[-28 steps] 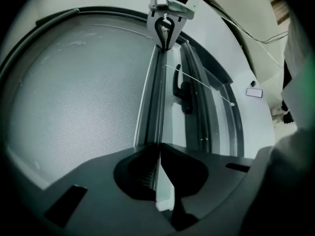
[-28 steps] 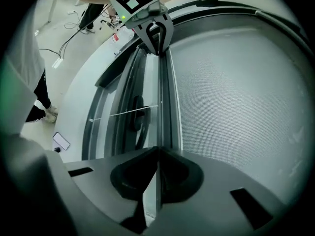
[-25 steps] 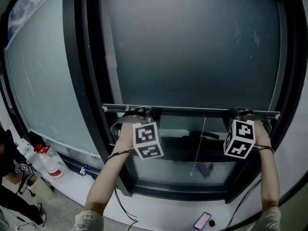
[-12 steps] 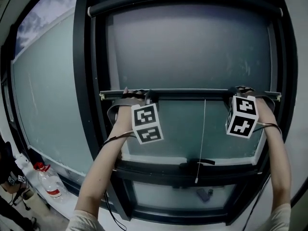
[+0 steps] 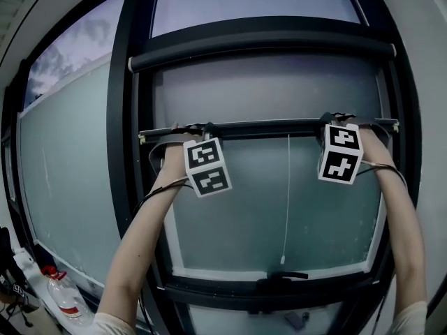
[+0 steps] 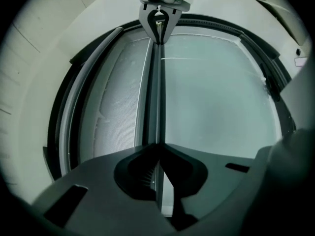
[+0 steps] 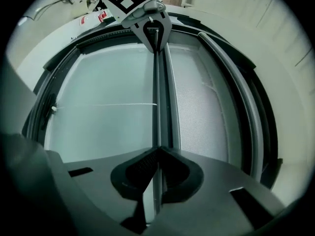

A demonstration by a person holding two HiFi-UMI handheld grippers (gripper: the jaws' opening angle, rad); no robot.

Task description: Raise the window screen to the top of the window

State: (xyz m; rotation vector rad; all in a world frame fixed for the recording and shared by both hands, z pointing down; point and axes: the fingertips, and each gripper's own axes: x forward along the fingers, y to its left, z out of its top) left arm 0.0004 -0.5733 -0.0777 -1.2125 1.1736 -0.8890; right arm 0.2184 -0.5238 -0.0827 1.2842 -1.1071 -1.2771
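The window screen's dark bottom bar (image 5: pixel 265 128) runs level across the window, a short way under the roller housing (image 5: pixel 258 47). My left gripper (image 5: pixel 199 127) is shut on the bar near its left end, and my right gripper (image 5: pixel 336 118) is shut on it near its right end. In the left gripper view the bar (image 6: pixel 158 97) passes between the closed jaws (image 6: pixel 157 150), with grey mesh (image 6: pixel 118 107) on the left. The right gripper view shows the same grip (image 7: pixel 158 152) on the bar (image 7: pixel 160 97), mesh (image 7: pixel 197 107) on the right. A thin pull cord (image 5: pixel 288 201) hangs from the bar.
A thick dark window frame (image 5: pixel 122 152) surrounds the pane, with a second frosted pane (image 5: pixel 66 173) to the left. A window handle (image 5: pixel 279 279) sits on the lower sash. A plastic bottle (image 5: pixel 61 300) stands at the bottom left.
Both grippers have gone up together with the bar in them. The bar is now much closer to the roller housing, and more bare glass shows under it.
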